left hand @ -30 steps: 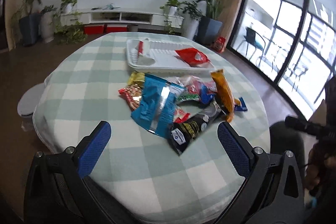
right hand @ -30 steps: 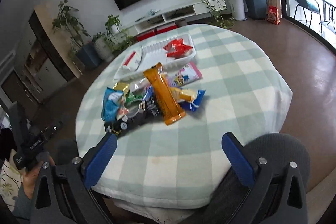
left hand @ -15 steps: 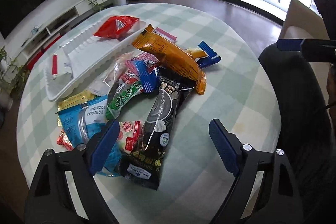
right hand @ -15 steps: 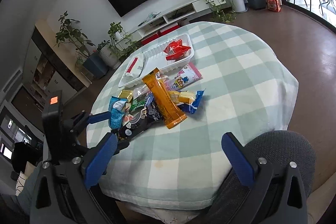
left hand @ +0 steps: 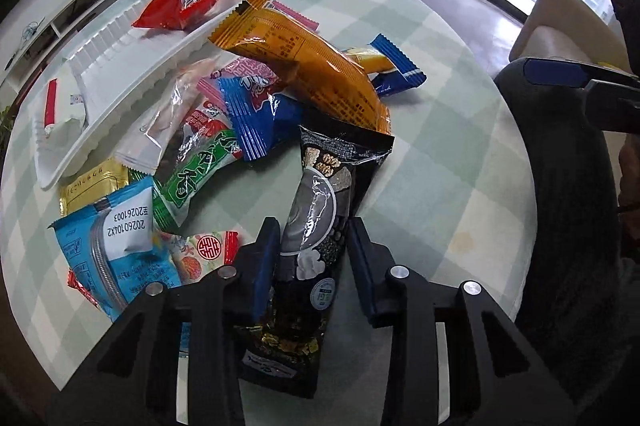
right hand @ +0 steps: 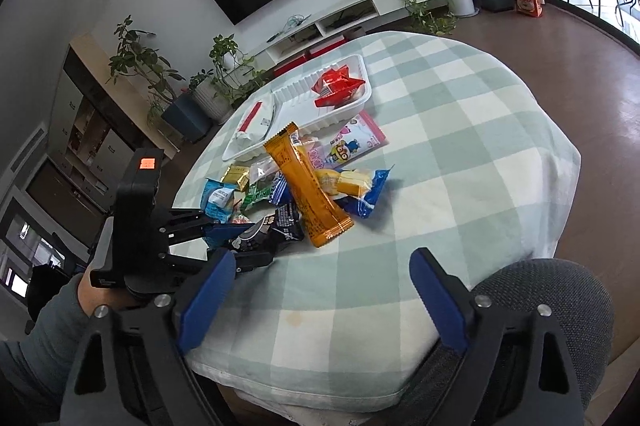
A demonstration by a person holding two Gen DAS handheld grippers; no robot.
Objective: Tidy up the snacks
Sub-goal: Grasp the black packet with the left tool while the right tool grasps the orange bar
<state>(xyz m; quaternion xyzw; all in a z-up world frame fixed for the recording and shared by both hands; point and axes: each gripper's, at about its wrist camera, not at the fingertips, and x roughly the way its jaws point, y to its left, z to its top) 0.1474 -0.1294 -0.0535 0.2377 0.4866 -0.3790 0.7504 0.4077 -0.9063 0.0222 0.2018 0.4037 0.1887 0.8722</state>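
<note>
A heap of snack packets lies on the checked tablecloth (left hand: 440, 166). My left gripper (left hand: 312, 246) points down at a black snack packet (left hand: 320, 194). Its jaws are closing with that packet between them, and both blue pads touch the packet's sides. A long orange packet (left hand: 304, 66) lies across the heap behind it. The white tray (left hand: 120, 74) holds a red packet (left hand: 184, 2) and a white-and-red one (left hand: 60, 114). My right gripper (right hand: 320, 262) hovers over the near table edge, jaws wide but closing, with nothing between them. In the right wrist view my left gripper (right hand: 240, 250) sits on the black snack packet (right hand: 276, 222).
A light-blue packet (left hand: 116, 246), a green one (left hand: 200, 170) and a blue one (left hand: 256, 118) crowd the left of the black packet. A dark grey chair back (right hand: 540, 306) stands at the table's near edge. Potted plants and a TV unit line the far wall.
My left gripper swung over the heap, tipped downward and drew its jaws in around the black packet. My right gripper's jaws narrowed a little and it barely shifted.
</note>
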